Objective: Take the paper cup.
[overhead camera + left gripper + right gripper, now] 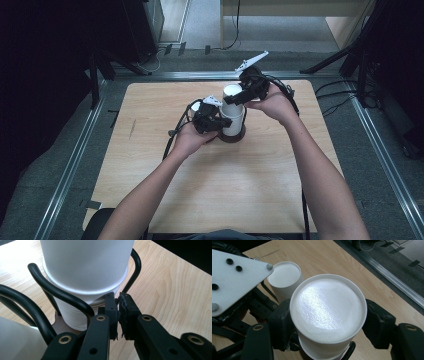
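A stack of upside-down white cups [234, 120] stands in a black wire rack [57, 290] on a round brown base [235, 136] at the table's middle back. My right gripper [328, 322] comes from the right, and its pads [282, 322] sit against both sides of the top cup [328, 310], which rises above the stack [85, 267]. My left gripper [119, 302] is shut with nothing visible between its pads, its tips close to the stack's lower rim beside a wire loop. In the high view the left gripper [220, 125] sits low at the stack's left.
A second, shorter white cup stack [284, 277] stands in the same rack, on the left gripper's side. The wooden table [225, 190] has bare room in front. Cables trail from both grippers, and metal rails border the table.
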Demonstrator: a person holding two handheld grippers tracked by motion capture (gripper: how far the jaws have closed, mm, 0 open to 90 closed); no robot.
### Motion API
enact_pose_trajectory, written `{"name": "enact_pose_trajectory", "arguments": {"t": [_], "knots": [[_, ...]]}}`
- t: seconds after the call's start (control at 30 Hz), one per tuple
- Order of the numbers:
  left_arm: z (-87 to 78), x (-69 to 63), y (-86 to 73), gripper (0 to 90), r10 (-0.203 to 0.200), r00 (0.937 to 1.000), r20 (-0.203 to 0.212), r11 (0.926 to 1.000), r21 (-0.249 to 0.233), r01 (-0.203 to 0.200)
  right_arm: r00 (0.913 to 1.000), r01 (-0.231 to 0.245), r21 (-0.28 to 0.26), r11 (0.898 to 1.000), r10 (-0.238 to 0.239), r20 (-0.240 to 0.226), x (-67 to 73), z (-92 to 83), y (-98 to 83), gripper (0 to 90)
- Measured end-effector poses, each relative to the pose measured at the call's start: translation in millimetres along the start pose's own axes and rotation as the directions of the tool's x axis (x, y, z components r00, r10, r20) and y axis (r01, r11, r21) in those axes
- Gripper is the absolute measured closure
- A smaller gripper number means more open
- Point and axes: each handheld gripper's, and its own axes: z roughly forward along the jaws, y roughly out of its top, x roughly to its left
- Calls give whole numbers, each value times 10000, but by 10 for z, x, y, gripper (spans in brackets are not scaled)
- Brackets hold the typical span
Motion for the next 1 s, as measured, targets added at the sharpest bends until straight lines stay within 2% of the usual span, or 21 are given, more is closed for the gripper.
{"name": "enact_pose_trajectory", "arguments": {"t": [0.57, 1.0], "knots": [[-5, 10, -18, 836, 109, 9999, 4, 9999, -99, -109, 9996, -231, -109, 9997, 229, -175, 7, -259, 203, 325], [-7, 21, -24, 822, 74, 10000, 56, 9999, -121, -74, 9999, 129, -429, 9990, -124, 109, 103, -629, 396, 326]]}}
